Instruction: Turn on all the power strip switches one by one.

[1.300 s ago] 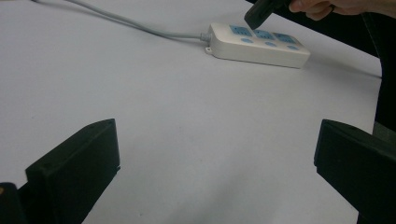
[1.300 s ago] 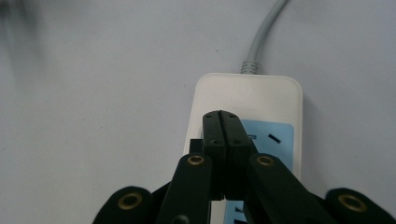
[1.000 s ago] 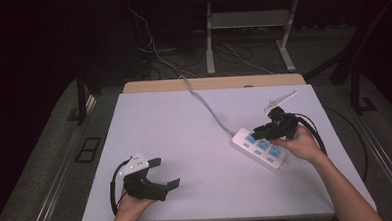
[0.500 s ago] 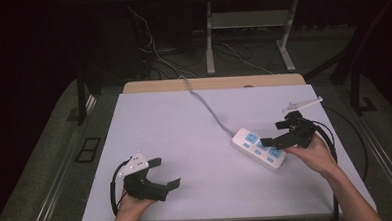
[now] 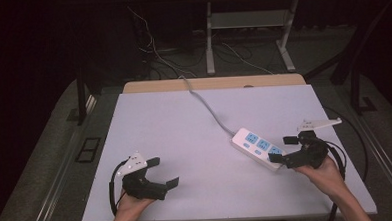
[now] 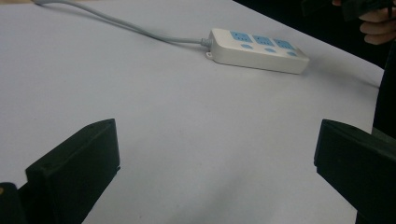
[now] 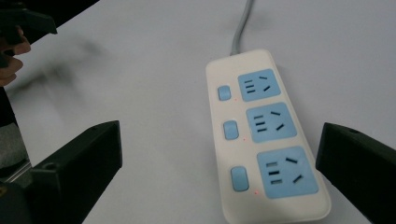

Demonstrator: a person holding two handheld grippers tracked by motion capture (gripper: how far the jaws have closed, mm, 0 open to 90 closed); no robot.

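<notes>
1. My right gripper point(image 5: 284, 148) had its jaws spread wide, nothing pinched between them; they had just been opening.
2. The power strip point(image 7: 261, 135) lay flat on the white table point(image 5: 185, 141), straight ahead of my right jaws. Its near end sat between the two jaw tips, closer to the right-hand one, touching neither as far as I could tell.
3. In the high view, my right gripper sat just beside the strip's point(image 5: 258, 148) near end, with one black jaw tip overlapping that end.
4. The strip had three blue sockets, each with a blue switch point(image 7: 230, 129) beside it on the side toward my left-hand jaw. A small red light point(image 7: 255, 192) glowed next to each switch.
5. The strip's grey cable point(image 7: 240, 25) ran from its far end, away from my right jaws.
6. My left gripper point(image 5: 162, 173) had its jaws spread wide too, with only bare table between them.
7. From my left jaws, the strip point(image 6: 257, 49) was well apart, far ahead and slightly toward the right-hand jaw, cable point(image 6: 116, 23) trailing off to the far left.
8. My right hand point(image 6: 378, 28) showed past the strip's far end in the left gripper view.
</notes>
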